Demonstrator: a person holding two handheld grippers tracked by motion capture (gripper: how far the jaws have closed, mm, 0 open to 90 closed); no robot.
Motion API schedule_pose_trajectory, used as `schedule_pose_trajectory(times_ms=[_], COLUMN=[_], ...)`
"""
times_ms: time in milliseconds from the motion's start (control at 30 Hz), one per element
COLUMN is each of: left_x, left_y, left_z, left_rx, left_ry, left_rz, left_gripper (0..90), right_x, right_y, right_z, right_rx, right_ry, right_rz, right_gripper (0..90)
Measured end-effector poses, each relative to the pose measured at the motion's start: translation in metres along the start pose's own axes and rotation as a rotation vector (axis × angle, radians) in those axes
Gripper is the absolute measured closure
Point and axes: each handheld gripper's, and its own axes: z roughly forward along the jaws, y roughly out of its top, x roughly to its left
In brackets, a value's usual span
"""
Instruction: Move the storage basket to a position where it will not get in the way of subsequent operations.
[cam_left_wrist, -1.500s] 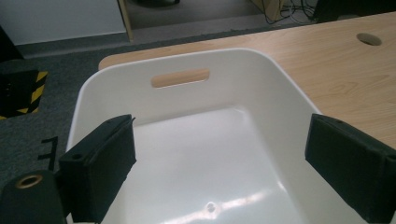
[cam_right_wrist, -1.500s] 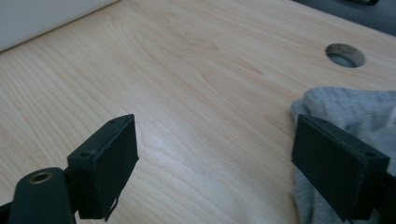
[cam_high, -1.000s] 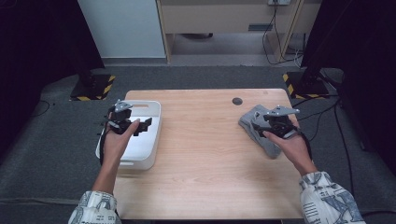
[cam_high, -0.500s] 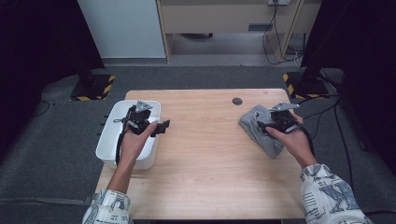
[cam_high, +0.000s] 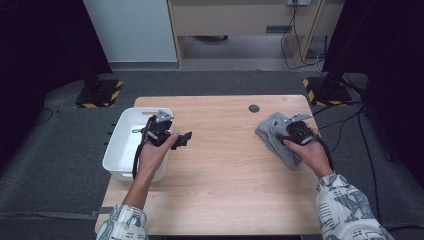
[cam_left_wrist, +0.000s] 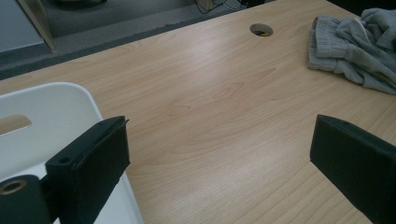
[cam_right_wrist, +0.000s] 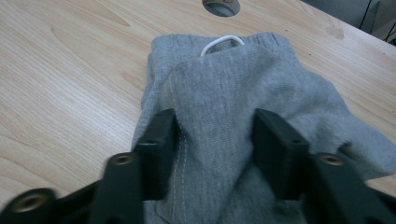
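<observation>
At the right of the high view the right gripper (cam_high: 294, 131) is down on the grey garment (cam_high: 274, 135), jaws just closing on a raised fold, which should be pinched deep before lifting toward the white bin (cam_high: 122, 131), while the left gripper (cam_high: 184, 139) waits wide open

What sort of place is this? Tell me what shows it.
Probably a lab or recording workspace, not a home: a bare wooden table with a cable hole, hazard-striped stand bases on grey carpet, and loose cables trailing by plain cabinets.
</observation>
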Motion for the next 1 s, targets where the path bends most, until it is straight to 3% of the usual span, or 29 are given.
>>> schedule_pose_trajectory(times_ms=[567,1000], left_x=[-0.017,-0.037], left_y=[-0.006,-0.010], left_z=[0.019,0.032], left_rx=[0.031,0.054], left_ry=[-0.032,-0.069], left_rz=[0.009,0.043], left_gripper=[4.0,3.9], right_x=[0.014,0.045], right_y=[-0.002,0.008], right_z=[0.011,0.018], right_rx=[-0.006,-0.023], right_ry=[0.050,0.123], right_rz=[-0.018,-0.071], right_gripper=[73.7,75.7])
